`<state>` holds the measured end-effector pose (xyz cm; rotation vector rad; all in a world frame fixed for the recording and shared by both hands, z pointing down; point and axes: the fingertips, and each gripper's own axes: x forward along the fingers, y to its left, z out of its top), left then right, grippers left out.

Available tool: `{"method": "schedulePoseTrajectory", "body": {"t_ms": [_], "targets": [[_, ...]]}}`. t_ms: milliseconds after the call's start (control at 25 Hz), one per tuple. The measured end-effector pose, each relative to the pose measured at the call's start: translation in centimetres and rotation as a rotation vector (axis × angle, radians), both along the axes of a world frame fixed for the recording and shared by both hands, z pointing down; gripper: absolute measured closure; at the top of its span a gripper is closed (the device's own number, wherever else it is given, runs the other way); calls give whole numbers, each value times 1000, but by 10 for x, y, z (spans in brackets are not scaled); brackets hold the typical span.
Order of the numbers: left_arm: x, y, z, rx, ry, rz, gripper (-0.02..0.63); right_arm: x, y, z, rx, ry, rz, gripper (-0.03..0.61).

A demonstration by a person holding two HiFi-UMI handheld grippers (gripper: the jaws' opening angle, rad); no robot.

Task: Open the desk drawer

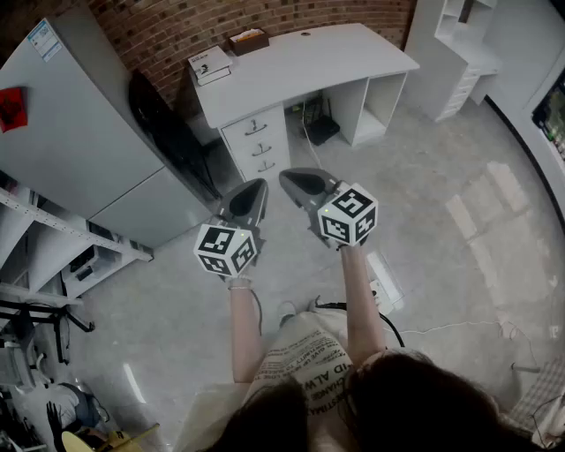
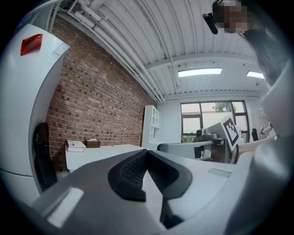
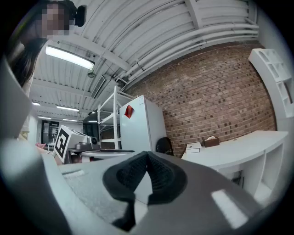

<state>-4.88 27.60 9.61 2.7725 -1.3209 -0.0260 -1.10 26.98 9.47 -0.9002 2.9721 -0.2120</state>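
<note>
Two handheld tools: the grey left gripper (image 1: 254, 190) and grey right gripper (image 1: 294, 179), jaws clenched empty, hover well short of the white three-drawer desk unit (image 1: 257, 141), closed, under the curved white tabletop (image 1: 300, 62).

The tabletop (image 1: 300, 57) and its 3 drawers (image 1: 256, 141) are white, the brick wall (image 1: 177, 26) red-brown, the chair (image 1: 163, 124) black, the fridge (image 1: 79, 150) pale grey with a red sticker (image 1: 11, 108). The left hand-held gripper (image 1: 257, 189) and right hand-held gripper (image 1: 290, 179) are grey with black ribbed pads (image 2: 133, 172) and black-and-white patterned marker cubes (image 1: 226, 249). The floor (image 1: 424, 229) is mottled grey.
</note>
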Motion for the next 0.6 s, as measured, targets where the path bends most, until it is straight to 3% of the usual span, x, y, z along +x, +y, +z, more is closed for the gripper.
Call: {"method": "schedulePoseTrajectory", "body": {"t_ms": [320,600], "targets": [[11,1,-1,7,4,-17,615,14,4,0,8,16,-2,575],[23,8,1,14,-2,-36,615,28,7,-7,9,-28,-18,575]]}}
